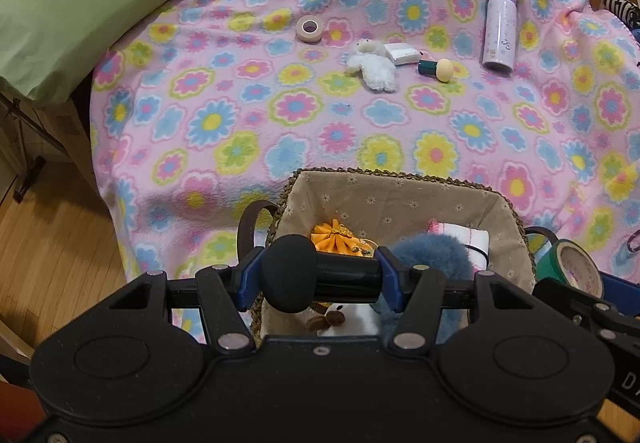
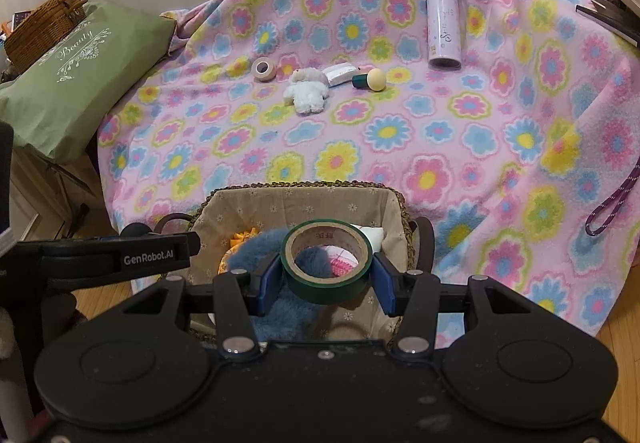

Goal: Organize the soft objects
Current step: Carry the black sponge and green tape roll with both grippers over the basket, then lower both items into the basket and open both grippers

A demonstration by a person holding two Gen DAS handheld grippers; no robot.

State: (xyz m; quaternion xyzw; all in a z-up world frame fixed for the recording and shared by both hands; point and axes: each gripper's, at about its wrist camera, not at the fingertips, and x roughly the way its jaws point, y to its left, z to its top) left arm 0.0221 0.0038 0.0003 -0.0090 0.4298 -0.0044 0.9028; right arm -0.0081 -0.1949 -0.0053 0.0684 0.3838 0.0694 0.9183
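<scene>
My left gripper (image 1: 320, 275) is shut on a black round-headed applicator (image 1: 288, 275), held crosswise between the blue pads above the cloth-lined woven basket (image 1: 392, 175). My right gripper (image 2: 328, 271) is shut on a green tape roll (image 2: 328, 267), also over the basket (image 2: 300, 187). Inside lie an orange fabric piece (image 1: 332, 235), a blue fluffy item (image 1: 428, 255) and a white and pink cloth (image 1: 464, 235). Farther back on the flowered blanket (image 1: 240, 115) lies a small white plush toy (image 1: 374, 65) (image 2: 306, 93).
Around the plush lie a beige tape roll (image 2: 264, 69), a white packet (image 2: 340, 74), a green-handled sponge (image 2: 370, 79) and a purple bottle (image 2: 443, 27). A green pillow (image 2: 80, 79) and wicker basket (image 2: 44, 27) sit left. A purple cord (image 2: 612, 203) hangs right. Wooden floor below.
</scene>
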